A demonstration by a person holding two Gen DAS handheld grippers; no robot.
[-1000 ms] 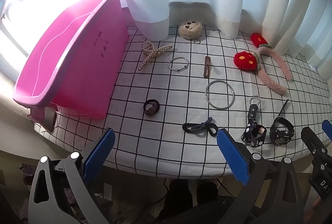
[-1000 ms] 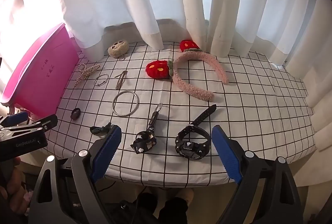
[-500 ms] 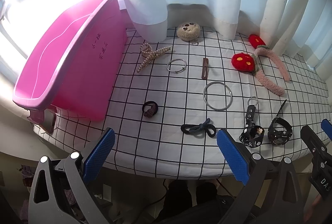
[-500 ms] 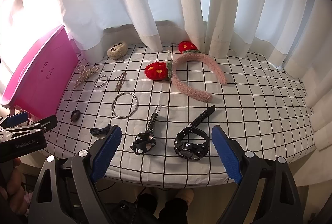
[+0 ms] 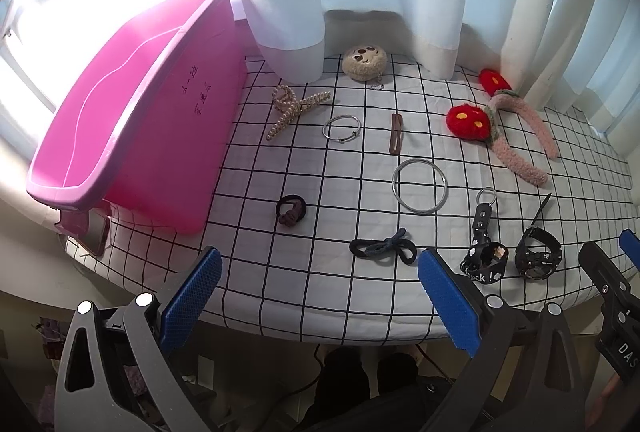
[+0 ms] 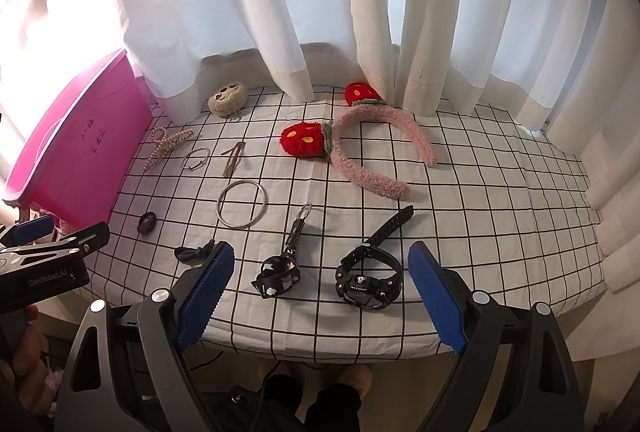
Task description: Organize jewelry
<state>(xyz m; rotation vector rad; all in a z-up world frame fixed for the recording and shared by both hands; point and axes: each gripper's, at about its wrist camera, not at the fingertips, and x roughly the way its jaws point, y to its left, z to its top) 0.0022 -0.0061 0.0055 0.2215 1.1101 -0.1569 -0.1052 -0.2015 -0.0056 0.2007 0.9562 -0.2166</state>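
Observation:
A pink bin (image 5: 132, 120) stands at the table's left (image 6: 68, 152). On the checked cloth lie a pearl clip (image 5: 294, 108), a thin bangle (image 5: 341, 129), a brown hair clip (image 5: 395, 139), a large metal ring (image 5: 419, 185), a brown scrunchie (image 5: 291, 210), dark hair ties (image 5: 382, 250), a black keychain strap (image 6: 280, 272), a black watch (image 6: 368, 276) and a pink headband with red pompoms (image 6: 372, 148). My left gripper (image 5: 320, 296) is open and empty at the front edge. My right gripper (image 6: 316, 292) is open and empty, just before the strap and watch.
A beige plush face charm (image 5: 364, 62) sits at the back by the white curtains (image 6: 320, 12). A phone (image 5: 94, 232) lies under the bin's front corner. The cloth's right half (image 6: 500, 192) holds nothing. The table's front edge runs just under both grippers.
Both views have shifted slightly; the objects sit a little higher in frame. Nothing on the table has moved and both grippers stay open.

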